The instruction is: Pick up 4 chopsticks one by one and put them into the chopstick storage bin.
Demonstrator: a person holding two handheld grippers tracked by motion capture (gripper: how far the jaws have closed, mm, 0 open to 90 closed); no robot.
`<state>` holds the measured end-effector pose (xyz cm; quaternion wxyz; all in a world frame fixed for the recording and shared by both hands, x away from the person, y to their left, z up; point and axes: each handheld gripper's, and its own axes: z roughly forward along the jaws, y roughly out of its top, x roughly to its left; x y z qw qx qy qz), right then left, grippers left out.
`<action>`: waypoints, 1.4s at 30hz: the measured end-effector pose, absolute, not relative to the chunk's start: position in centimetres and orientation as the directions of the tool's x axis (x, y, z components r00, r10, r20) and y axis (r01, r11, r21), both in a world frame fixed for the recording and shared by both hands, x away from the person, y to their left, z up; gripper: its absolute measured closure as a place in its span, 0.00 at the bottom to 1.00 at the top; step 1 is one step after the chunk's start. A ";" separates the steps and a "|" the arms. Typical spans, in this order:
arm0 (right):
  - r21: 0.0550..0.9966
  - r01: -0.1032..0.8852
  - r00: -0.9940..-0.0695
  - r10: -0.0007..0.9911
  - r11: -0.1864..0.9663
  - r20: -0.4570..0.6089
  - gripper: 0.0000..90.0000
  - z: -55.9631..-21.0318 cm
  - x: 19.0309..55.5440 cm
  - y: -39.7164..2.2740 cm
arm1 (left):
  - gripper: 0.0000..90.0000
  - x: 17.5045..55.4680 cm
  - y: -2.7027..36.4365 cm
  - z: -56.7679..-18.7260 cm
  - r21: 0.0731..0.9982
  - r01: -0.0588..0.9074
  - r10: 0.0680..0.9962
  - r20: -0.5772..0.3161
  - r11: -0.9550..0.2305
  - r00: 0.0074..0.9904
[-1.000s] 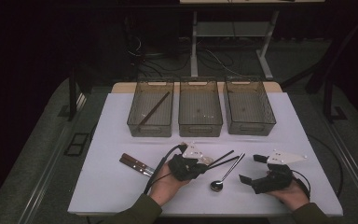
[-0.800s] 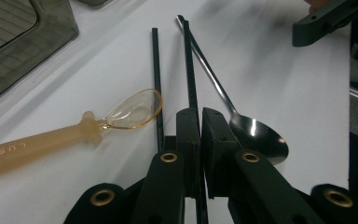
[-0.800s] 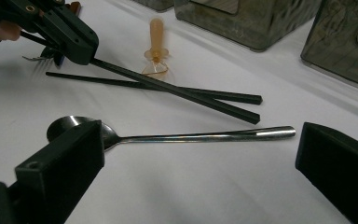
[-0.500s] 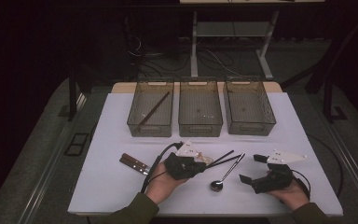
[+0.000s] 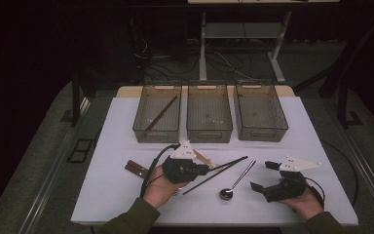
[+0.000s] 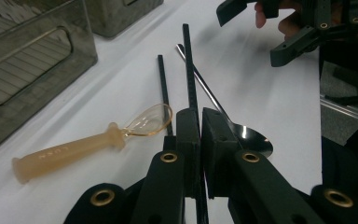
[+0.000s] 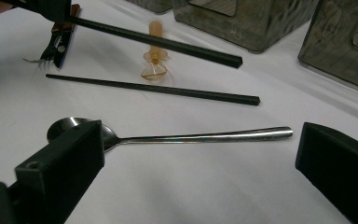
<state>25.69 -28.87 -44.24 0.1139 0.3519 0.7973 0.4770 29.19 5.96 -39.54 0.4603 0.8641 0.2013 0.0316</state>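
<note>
One black chopstick (image 6: 191, 70) is clamped in the left gripper (image 6: 200, 135) fingers, lifted off the counter (image 5: 126, 141) ahead of binning in a tray (image 5: 158, 117), while the right gripper (image 7: 200, 154) is held released over the spoon (image 7: 191, 137).

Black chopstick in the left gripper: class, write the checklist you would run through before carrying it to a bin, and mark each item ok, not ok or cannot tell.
1. Left gripper jaws shut on the black chopstick: ok.
2. Chopstick's far end lifted off the white table: ok, in the right gripper view.
3. Second chopstick left lying flat, not caught up: ok.
4. Right gripper open and apart from the held stick: ok.
5. Metal spoon and amber spoon lying clear of the jaws: ok.
6. Left bin, with one stick inside, has room: ok.
</note>
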 end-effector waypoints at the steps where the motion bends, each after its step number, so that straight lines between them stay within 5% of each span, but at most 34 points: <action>1: 0.841 0.453 -0.726 0.670 0.296 0.155 0.01 -44.2 25.7 -28.9 | 0.95 29.3 6.1 -39.5 0.810 0.317 0.376 -0.130 -0.494 0.917; 42: 0.842 0.450 -0.726 0.671 0.296 0.152 0.01 -44.2 25.7 -29.0 | 0.95 32.5 16.8 -37.2 0.876 0.393 0.612 -0.151 -0.281 0.776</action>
